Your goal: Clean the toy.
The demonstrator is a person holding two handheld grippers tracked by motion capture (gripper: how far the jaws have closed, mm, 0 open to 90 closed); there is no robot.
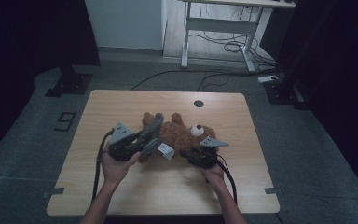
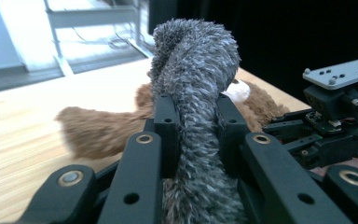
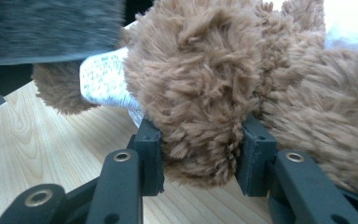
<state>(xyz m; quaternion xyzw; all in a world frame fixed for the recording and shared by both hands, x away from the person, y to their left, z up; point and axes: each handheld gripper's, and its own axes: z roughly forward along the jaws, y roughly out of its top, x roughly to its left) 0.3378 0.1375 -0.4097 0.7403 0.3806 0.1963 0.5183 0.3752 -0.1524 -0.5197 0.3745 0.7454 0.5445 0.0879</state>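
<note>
Left gripper view, nearest first: our left gripper [image 2: 195, 121] has both pads pinching a grey fuzzy strip [image 2: 196, 93], prob. a scarf or small garment, which stands up between the jaws and curls over at the top. Behind it lies the brown teddy bear [image 2: 107, 130] on the wooden table [image 2: 23, 140], w/ our right gripper [image 2: 286, 135] off to the side.

Right gripper view: our right gripper [image 3: 200, 158] is clamped on a plush brown limb of the bear, fur bulging round both pads. A white sewn-in label [image 3: 105, 79] sticks out just beyond, and the grey strip crosses the top corner, blurred.

High view, farther out: the bear [image 1: 179, 135] lies on its back mid-table, head toward our right, between the two grippers. The left gripper [image 1: 142, 142] holds the grey piece up over the bear's legs; the right [image 1: 191, 154] sits low by the bear's near side. A cable hole [image 1: 198, 103] marks the far edge; beyond it, floor cables and a desk frame.

Risks, as we judge them: fur is slippery and squashy, so the right grip may slide off if we pull hard. The grey strip is pinched low; the loose top could flop or snag on a paw. Pulling both ways at once could drag the bear toward the near edge.
</note>
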